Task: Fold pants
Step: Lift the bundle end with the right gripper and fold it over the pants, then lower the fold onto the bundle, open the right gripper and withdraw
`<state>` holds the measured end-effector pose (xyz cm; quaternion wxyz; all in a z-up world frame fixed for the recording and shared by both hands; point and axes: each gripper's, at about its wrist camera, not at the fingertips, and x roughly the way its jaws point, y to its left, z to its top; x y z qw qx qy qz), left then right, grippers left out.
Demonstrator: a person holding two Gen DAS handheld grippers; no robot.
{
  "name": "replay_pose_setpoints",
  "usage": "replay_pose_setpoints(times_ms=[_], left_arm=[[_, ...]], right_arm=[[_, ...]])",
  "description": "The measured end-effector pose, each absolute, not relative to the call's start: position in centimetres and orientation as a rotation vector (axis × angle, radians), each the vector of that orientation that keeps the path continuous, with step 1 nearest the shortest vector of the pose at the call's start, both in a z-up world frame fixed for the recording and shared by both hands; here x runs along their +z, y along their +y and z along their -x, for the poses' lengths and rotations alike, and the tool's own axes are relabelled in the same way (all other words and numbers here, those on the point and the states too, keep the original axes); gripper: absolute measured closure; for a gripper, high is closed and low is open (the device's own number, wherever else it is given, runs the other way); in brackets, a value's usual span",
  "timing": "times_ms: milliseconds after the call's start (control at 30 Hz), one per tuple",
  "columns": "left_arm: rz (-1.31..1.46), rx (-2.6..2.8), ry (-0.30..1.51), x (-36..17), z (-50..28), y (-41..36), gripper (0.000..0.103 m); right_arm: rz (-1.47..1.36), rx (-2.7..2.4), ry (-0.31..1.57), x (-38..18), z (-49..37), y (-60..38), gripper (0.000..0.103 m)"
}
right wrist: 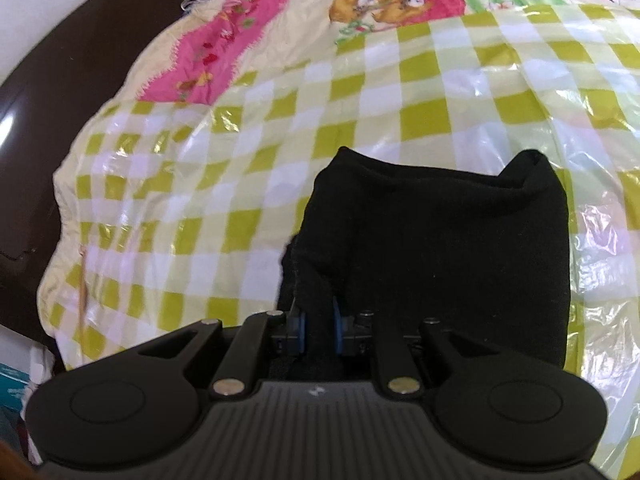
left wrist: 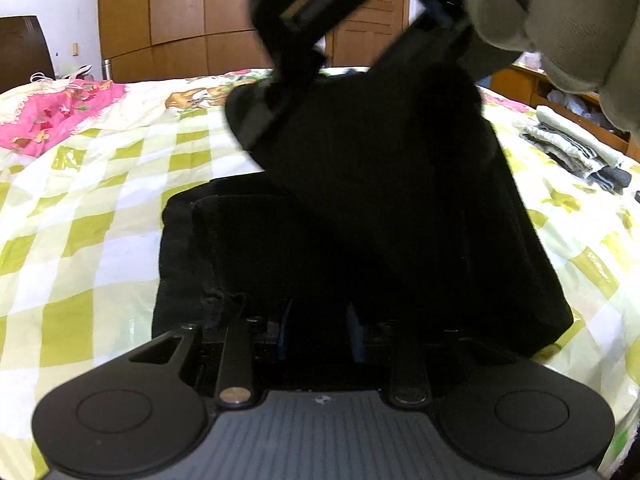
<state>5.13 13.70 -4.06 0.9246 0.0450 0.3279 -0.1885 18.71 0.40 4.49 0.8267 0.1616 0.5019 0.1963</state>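
The black pants (left wrist: pixel 360 200) lie partly folded on the green-checked bedspread (left wrist: pixel 100 200). In the left wrist view my left gripper (left wrist: pixel 320 332) is shut on the near edge of the pants, its blue pads mostly hidden by cloth. My right gripper (left wrist: pixel 304 12) is up top, held by a gloved hand (left wrist: pixel 560 32), lifting part of the pants. In the right wrist view my right gripper (right wrist: pixel 320 328) is shut on a fold of the black pants (right wrist: pixel 432 248), which hang in front of it above the bedspread (right wrist: pixel 240 160).
A pink flowered quilt part (left wrist: pixel 60 112) lies at the far left of the bed. A pile of folded grey and white clothes (left wrist: pixel 576 148) sits at the bed's right edge. Wooden wardrobes (left wrist: pixel 180 12) stand behind. A dark headboard (right wrist: pixel 60 80) borders the bed.
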Motion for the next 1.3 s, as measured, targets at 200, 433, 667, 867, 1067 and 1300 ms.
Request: replay_pose_setpoints(times_ms=[200,433,667,867,1067,1300], left_arm=[[-0.066,-0.385,0.668,-4.1,-5.0,14.1,0.066],[-0.031,-0.359,0.648,-4.1,-4.4,14.6,0.066],[0.001,-0.31,0.644,-2.8,-1.4,15.3,0.06],[0.0,-0.208,0.651,-1.3,1.5,17.3,0.056],[-0.035,-0.103,0.623,0.5,2.7,19.2,0.055],[-0.067,-0.114,0.564,2.5,1.7,18.7,0.054]], right_arm=[[-0.333,0.431,1.104,3.2,-19.0,3.2,0.089],[-0.339,0.402,1.12,1.7,-20.5,5.3,0.088],[-0.383,0.437,1.118,1.0,-20.8,6.3,0.076],[-0.45,0.501,1.113,0.8,-21.5,7.1,0.076],[-0.332,0.551,1.012,3.0,-20.4,5.8,0.076],[-0.182,0.616,0.961,4.8,-17.6,2.8,0.076]])
